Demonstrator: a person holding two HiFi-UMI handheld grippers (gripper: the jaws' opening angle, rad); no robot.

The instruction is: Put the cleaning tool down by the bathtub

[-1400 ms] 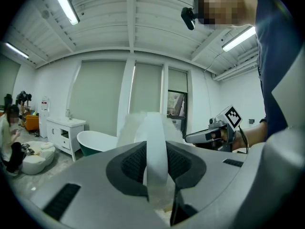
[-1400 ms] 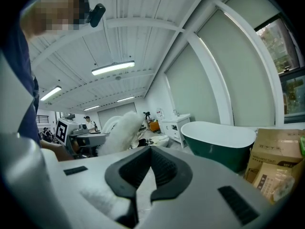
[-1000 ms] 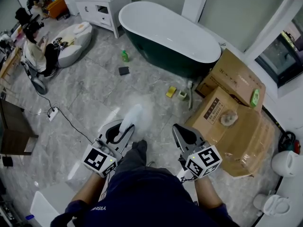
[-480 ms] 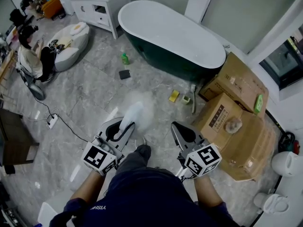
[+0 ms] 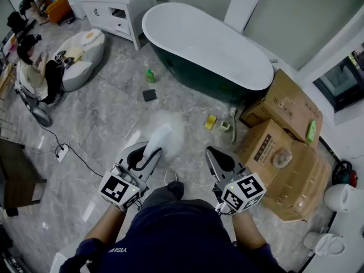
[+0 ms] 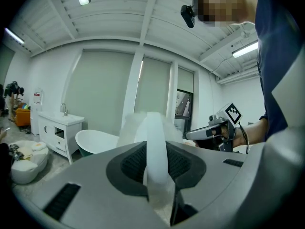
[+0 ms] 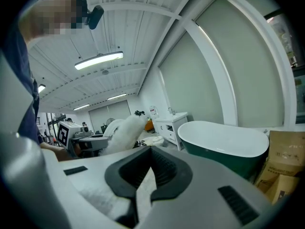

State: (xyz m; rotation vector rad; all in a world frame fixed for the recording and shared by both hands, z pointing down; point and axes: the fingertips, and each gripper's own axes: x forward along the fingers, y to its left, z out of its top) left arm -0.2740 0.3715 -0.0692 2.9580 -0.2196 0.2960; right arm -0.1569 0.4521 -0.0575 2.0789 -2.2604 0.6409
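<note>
My left gripper (image 5: 145,154) is shut on the white handle (image 6: 156,149) of a fluffy white cleaning tool (image 5: 165,131). The tool's soft head sticks out forward, above the grey marble floor. In the right gripper view the same fluffy head (image 7: 122,131) shows at the left, beside the left gripper (image 7: 78,140). My right gripper (image 5: 218,159) is level with the left one, with its jaws shut and nothing in them. The bathtub (image 5: 193,73), white inside and dark green outside, stands ahead at the far side of the floor. It also appears as bathtub (image 6: 95,140) and bathtub (image 7: 224,138).
Cardboard boxes (image 5: 284,147) stand right of the tub. A green bottle (image 5: 150,75), a dark sponge (image 5: 149,95) and small yellow items (image 5: 211,121) lie on the floor before it. At the left are a white cabinet (image 5: 114,4), a beanbag (image 5: 85,50), a seated person (image 5: 31,67) and a power strip (image 5: 61,151).
The floor and tub have shifted a little in the head view as the person walks, and the shoe below has moved. Both grippers keep their pose and the left still holds the tool.
</note>
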